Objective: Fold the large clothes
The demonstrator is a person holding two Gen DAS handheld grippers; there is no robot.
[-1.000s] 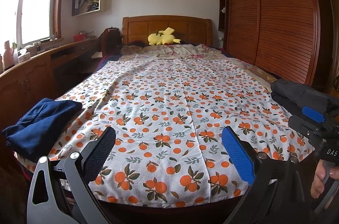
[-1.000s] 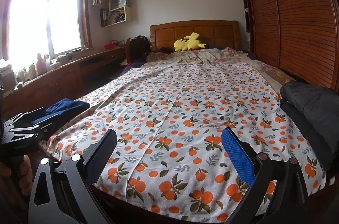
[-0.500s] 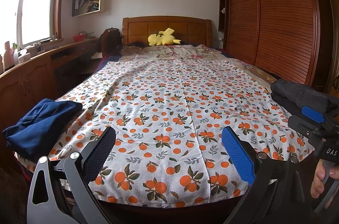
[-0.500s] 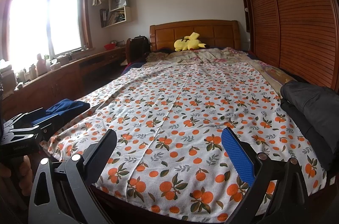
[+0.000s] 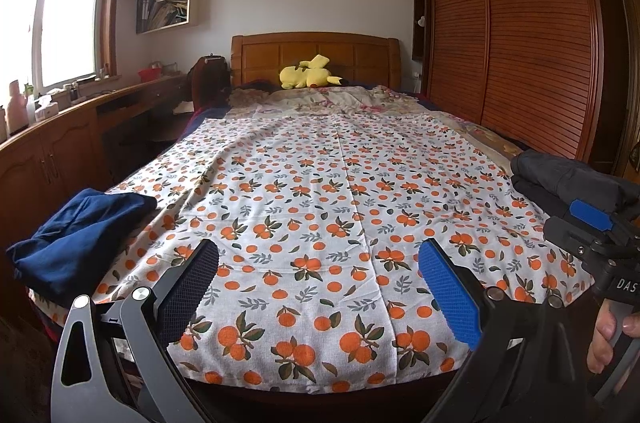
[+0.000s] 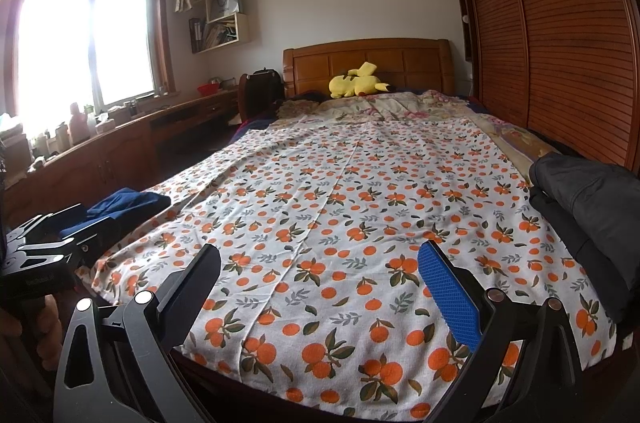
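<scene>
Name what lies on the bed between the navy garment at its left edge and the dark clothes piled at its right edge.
Only bare orange-print sheet separates the navy garment from the dark clothes; both wrist views show this.

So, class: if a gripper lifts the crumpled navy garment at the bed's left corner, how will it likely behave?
The navy garment lies in soft folds, so it will probably hang limp and unfold when lifted. It overhangs the bed edge, so a push may slide it off.

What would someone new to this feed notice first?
The orange-print sheet spread across the whole bed, with a yellow plush toy at the headboard. A navy garment lies bunched at the near left corner, dark folded clothes at the right edge; both grippers hover open, empty.
</scene>
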